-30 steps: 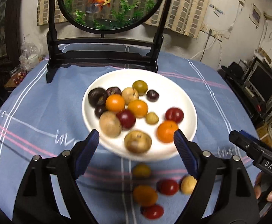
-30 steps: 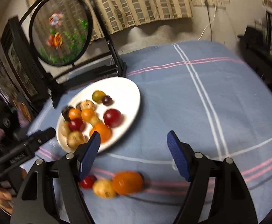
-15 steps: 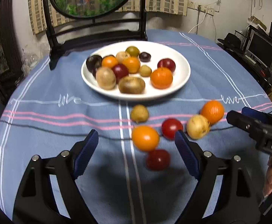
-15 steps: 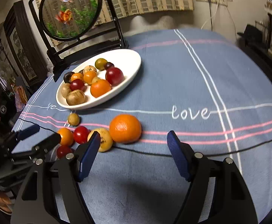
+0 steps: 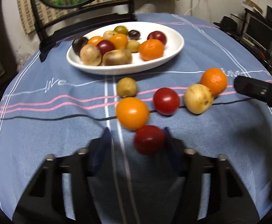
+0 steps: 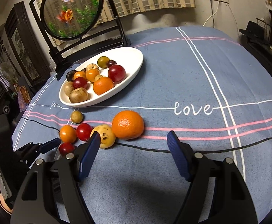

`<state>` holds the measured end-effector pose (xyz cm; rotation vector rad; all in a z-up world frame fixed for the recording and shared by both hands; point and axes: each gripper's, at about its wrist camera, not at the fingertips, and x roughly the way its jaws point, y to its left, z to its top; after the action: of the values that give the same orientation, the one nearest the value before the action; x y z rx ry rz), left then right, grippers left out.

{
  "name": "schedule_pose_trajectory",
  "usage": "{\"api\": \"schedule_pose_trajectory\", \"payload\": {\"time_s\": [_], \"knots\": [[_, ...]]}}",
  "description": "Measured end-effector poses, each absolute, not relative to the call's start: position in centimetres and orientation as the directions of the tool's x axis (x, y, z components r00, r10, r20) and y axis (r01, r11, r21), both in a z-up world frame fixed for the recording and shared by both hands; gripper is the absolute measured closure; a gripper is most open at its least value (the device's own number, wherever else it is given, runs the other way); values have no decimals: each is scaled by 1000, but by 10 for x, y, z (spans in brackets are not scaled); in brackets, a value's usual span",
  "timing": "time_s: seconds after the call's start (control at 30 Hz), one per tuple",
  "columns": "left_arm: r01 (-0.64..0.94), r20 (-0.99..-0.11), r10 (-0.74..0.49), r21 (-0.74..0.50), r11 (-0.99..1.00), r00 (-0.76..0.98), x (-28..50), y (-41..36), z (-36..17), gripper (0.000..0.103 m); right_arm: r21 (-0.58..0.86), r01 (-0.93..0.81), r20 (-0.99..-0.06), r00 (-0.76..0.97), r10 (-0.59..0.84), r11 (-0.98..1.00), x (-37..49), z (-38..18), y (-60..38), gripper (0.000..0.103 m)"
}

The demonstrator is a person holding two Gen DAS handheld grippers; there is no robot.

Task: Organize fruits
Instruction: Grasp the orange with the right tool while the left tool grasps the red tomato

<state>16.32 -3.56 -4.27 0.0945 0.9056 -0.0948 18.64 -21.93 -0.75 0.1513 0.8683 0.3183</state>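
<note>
Left gripper: jaws closing around small dark-red round tomato, near surface's front edge; contact unclear.
Right gripper: open, empty.
Shallow white plate: holds mixed fruits.

— Where is there room on the surface?

— Its right half lies bare; a hand-held gripper could pass there freely.

— And what blocks the left?

— The white plate heaped with fruit, loose fruit strung just before it, and the framed round panel standing behind.
</note>
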Motion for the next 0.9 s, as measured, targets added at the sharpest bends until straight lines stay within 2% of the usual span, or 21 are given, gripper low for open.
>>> {"api": "schedule_pose_trajectory", "payload": {"time_s": [0.03,0.4,0.63,0.73,0.77,0.9], "knots": [[135,-792,-61,27,990,607,163,-37,-42,73,256,-211,-726,603,332,943,187,-8,-219,29],[119,-783,-95,-26,993,615,161,-21,-29,73,204,-206,-750,596,288,957,192,-20,-213,29],[124,-785,-115,-49,991,608,163,-17,-29,72,188,-172,-718,648,255,967,196,-11,-201,29],[125,-785,-118,-52,991,608,163,-16,-29,72,124,-148,-751,633,191,981,210,-17,-185,39],[126,-785,-120,-54,991,608,163,-16,-30,72,124,-148,-751,633,191,981,210,-17,-185,49],[130,-793,-138,-75,989,594,165,-15,-31,72,183,-134,-781,581,227,974,228,-25,-181,56]]}}
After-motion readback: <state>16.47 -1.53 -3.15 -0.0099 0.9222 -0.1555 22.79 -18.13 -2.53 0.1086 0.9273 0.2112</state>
